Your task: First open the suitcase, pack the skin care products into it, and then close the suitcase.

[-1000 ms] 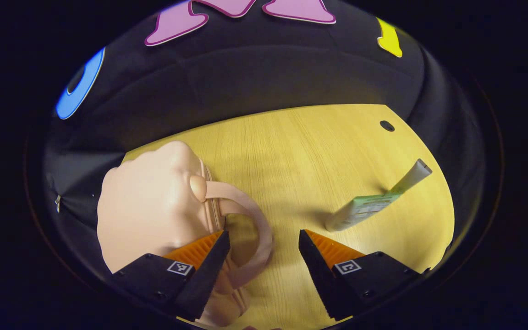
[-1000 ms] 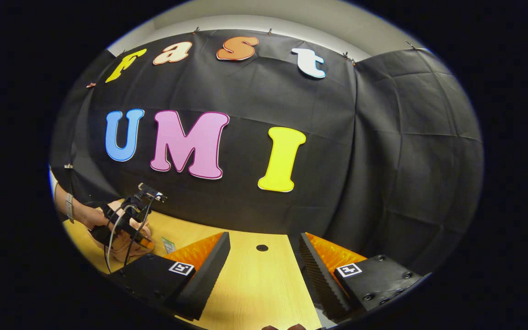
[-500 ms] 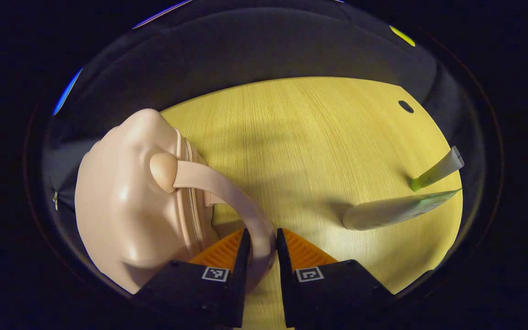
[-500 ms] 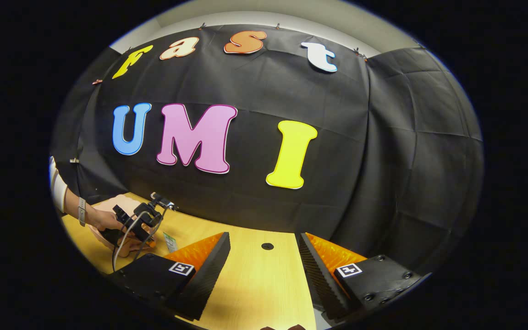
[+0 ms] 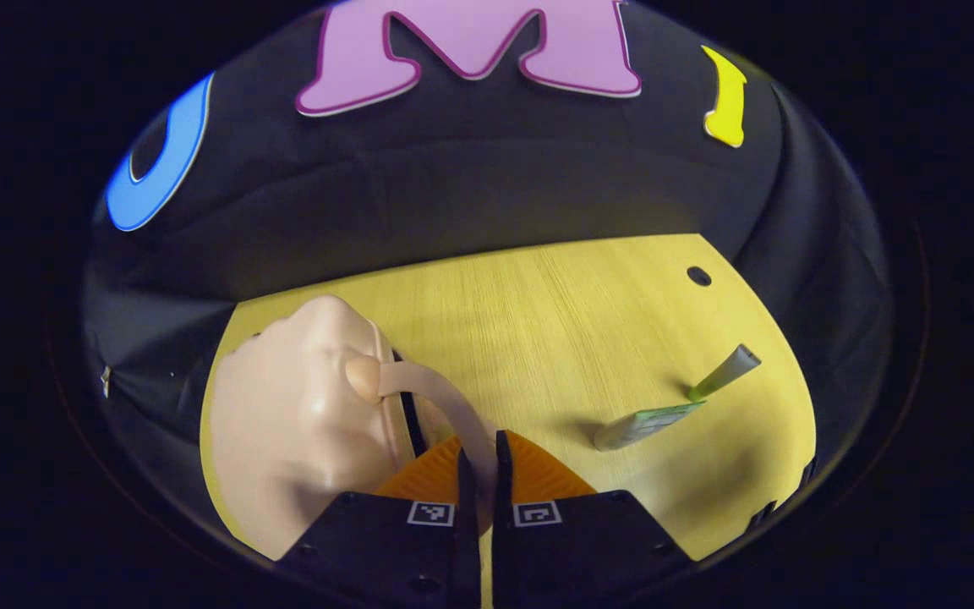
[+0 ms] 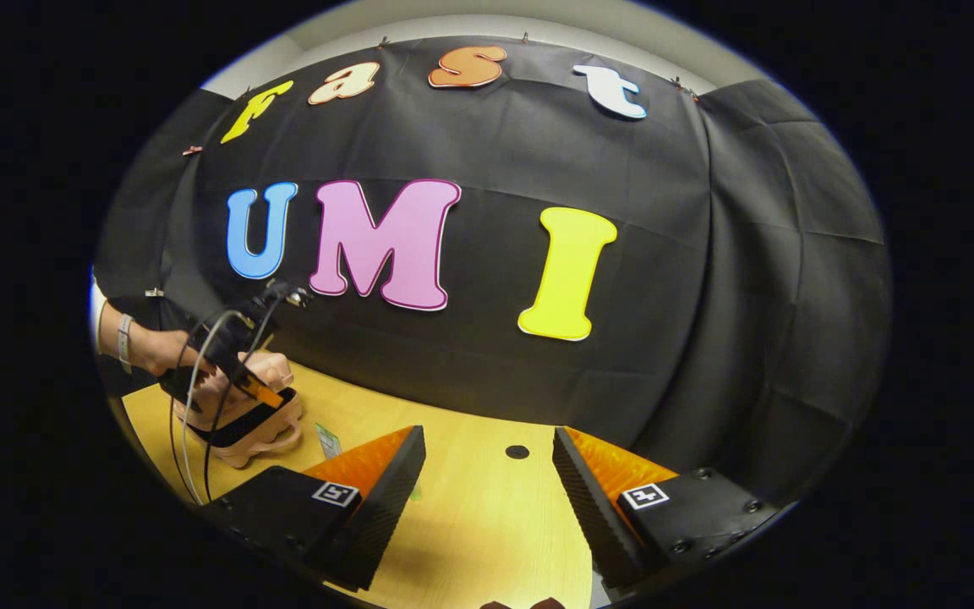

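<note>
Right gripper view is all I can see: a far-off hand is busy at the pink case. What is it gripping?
Observer: The left gripper is shut on the handle of the case, with both fingers pinching the strap.
Operator: And the creams that should go in?
Observer: Two tubes lie on the table beside the case, apart from it. The farther one has a green neck.
</note>
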Demonstrator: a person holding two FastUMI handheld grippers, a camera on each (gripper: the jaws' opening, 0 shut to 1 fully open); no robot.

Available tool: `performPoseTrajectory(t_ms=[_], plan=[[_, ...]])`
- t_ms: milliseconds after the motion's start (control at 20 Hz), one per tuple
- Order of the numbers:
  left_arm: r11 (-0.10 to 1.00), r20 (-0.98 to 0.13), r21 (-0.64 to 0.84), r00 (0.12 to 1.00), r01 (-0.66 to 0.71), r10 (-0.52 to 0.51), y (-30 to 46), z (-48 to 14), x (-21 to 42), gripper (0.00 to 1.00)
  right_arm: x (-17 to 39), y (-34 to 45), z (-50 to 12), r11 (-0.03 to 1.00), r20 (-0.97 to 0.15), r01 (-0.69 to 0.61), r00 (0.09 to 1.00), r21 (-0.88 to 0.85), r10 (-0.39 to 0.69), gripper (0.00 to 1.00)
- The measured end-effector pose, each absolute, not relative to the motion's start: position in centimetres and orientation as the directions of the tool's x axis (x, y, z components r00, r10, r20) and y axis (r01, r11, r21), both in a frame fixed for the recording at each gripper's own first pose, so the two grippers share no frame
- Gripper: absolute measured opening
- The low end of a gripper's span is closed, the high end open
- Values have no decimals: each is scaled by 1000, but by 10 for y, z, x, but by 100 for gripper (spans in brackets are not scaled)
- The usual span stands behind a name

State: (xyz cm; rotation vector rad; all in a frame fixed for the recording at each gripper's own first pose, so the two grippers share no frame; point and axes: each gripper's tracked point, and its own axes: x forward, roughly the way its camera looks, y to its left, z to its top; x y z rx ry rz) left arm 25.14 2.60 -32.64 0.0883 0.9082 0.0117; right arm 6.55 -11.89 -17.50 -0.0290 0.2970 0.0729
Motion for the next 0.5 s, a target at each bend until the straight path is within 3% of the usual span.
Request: performPoseTrajectory(t_ms=[250,500], plan=[[997,-719,54,691,-63,82,76,-261,243,8,78,-86,-161,992,-263,-126,958,-20,117,96],[977,-669,12,724,-213,167,213,-188,204,7,79,-32,-148,984,-260,-179,949,10,176,96]])
